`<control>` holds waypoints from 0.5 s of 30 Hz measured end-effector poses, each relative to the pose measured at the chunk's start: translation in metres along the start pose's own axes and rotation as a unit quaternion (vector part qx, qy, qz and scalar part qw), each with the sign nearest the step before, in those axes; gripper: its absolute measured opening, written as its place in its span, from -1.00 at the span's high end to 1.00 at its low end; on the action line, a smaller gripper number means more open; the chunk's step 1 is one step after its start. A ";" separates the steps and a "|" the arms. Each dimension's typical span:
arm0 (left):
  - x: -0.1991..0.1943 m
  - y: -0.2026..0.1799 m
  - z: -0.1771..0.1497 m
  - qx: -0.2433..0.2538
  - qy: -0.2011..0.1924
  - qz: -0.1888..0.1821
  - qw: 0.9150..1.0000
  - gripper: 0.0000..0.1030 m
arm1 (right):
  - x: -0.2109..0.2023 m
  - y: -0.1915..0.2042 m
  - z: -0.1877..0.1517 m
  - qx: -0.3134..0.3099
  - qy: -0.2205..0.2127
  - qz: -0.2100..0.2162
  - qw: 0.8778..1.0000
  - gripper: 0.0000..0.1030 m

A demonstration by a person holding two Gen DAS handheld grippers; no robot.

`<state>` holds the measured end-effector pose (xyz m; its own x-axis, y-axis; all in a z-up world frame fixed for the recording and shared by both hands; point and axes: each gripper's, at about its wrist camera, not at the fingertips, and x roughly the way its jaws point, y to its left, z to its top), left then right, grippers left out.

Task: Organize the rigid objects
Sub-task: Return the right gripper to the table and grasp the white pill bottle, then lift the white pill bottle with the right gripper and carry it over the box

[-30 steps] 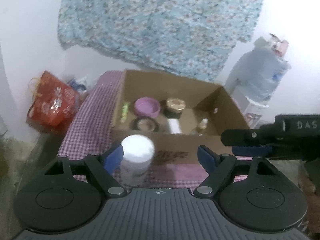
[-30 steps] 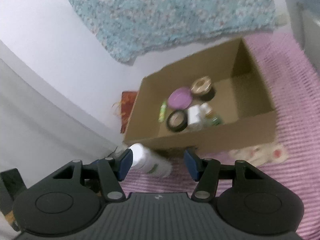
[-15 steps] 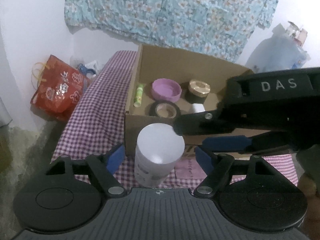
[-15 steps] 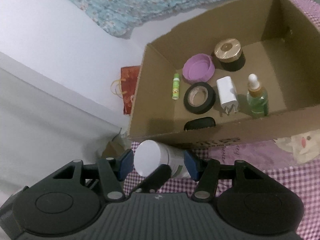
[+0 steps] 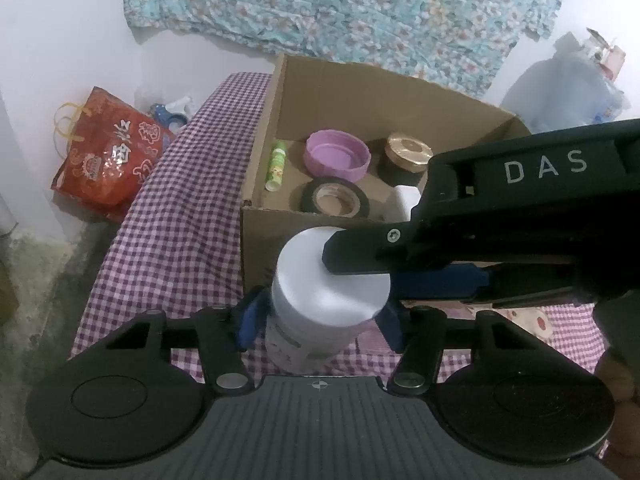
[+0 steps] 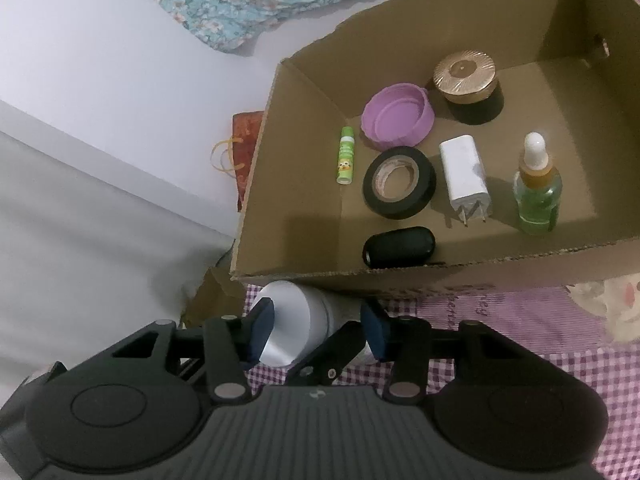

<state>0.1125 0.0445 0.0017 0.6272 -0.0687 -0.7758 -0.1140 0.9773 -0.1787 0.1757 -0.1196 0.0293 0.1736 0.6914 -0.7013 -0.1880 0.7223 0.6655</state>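
White-capped jar (image 5: 320, 304) stands on the checked worktop (image 5: 176, 208), touching or just short of the cardboard box (image 5: 256, 184) front wall. Left gripper (image 5: 320, 320) has been closing; its blue pads look pressed on the jar's sides. Right gripper (image 6: 318, 330) also closing, straddling the cap; contact unclear, far pad hidden. Jar's base cut off by the gripper body.

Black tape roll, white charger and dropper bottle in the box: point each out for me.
Black tape roll (image 6: 399, 182): right wrist view, on its black ring's near side.
White charger (image 6: 463, 173): right wrist view, middle of its body.
Dropper bottle (image 6: 537, 196): right wrist view, on the green glass.
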 end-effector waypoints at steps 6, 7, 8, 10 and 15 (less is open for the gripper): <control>-0.002 -0.001 0.000 0.001 0.000 0.002 1.000 -0.10 | 0.000 0.002 -0.001 0.000 -0.002 -0.003 1.000 0.05; -0.002 -0.001 0.000 0.001 0.001 0.001 1.000 -0.10 | 0.000 0.002 -0.001 0.000 -0.001 -0.003 1.000 0.06; -0.003 -0.001 0.000 0.000 0.001 0.000 1.000 -0.09 | -0.001 0.002 -0.002 0.001 -0.002 -0.004 1.000 0.06; -0.004 -0.001 0.000 0.000 0.001 -0.002 1.000 -0.08 | -0.002 0.003 -0.001 0.001 -0.002 -0.004 1.000 0.06; -0.009 -0.003 0.000 0.000 0.000 -0.007 1.000 -0.05 | -0.008 0.005 -0.003 0.001 -0.005 -0.006 1.000 0.06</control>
<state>0.1070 0.0428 0.0095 0.6284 -0.0830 -0.7734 -0.1048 0.9762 -0.1899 0.1706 -0.1218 0.0370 0.1855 0.6823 -0.7071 -0.1847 0.7310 0.6569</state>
